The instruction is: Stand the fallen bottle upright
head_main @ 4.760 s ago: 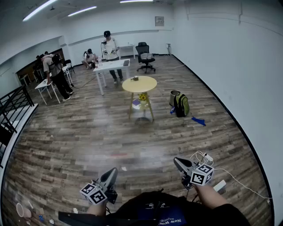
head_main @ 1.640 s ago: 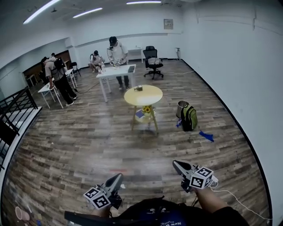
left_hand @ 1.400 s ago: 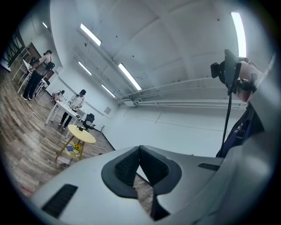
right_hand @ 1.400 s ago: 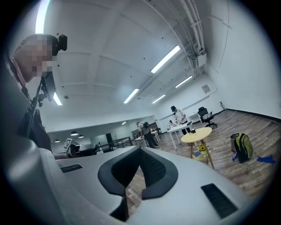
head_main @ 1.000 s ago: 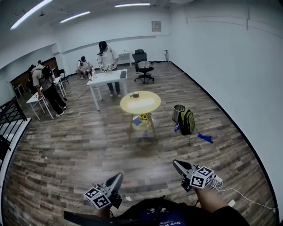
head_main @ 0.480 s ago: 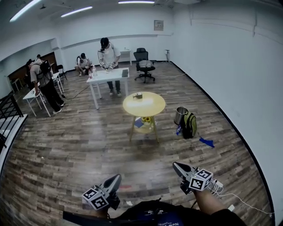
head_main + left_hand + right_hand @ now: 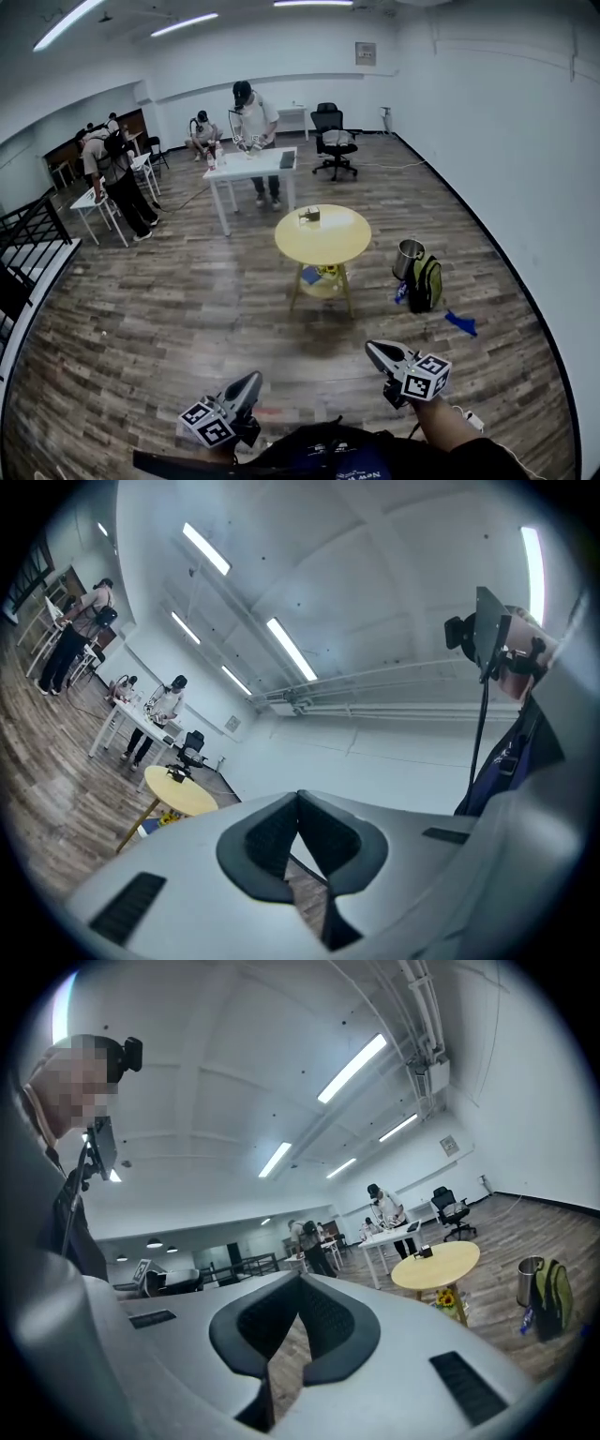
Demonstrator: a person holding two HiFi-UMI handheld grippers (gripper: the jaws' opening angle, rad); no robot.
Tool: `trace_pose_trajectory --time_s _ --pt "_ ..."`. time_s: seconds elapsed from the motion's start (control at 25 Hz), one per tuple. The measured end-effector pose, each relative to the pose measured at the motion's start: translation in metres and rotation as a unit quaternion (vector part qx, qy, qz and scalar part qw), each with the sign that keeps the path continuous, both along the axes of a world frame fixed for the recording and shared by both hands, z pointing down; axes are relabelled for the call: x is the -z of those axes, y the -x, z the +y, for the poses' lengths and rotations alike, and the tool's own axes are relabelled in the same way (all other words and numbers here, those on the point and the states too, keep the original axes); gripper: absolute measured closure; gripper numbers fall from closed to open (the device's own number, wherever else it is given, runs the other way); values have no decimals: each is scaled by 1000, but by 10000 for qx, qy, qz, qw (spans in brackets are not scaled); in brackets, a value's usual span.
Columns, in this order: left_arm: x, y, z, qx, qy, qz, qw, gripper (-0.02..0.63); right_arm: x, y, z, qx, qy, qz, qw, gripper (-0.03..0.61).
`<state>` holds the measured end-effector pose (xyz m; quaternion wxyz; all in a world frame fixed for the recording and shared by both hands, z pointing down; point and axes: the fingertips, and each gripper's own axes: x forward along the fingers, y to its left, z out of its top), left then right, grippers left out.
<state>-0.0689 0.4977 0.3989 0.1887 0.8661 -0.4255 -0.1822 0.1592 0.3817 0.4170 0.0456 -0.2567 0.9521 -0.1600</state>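
Head view: left gripper (image 7: 251,380) and right gripper (image 7: 370,347) are both closed and empty, well apart from the round table (image 7: 323,236) (no bottle can be made out); everything remains to do.

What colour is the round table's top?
Pale yellow. The round table shows best in the head view.

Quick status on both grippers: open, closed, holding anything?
Left gripper: closed, nothing between its jaws.
Right gripper: closed, nothing between its jaws.
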Motion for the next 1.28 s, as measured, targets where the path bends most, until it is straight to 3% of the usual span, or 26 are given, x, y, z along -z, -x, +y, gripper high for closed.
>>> trace_pose_trajectory --time_s 0.36,0.64,0.92,1.28 --pt "11 -91 -127 198 -66 3 9998 611 8 -81 -133 306 -126 148 9993 569" --pt "3 -126 -200 24 108 -9 9999 611 -14 -114 -195 237 96 163 9995 569" --pt "-8 -102 -276 -330 123 162 9992 611 -22 -93 -255 -46 117 278 9995 568" --pt "9 18 -372 -761 -24 93 9971 611 4 14 -336 -539 -34 278 9982 568"
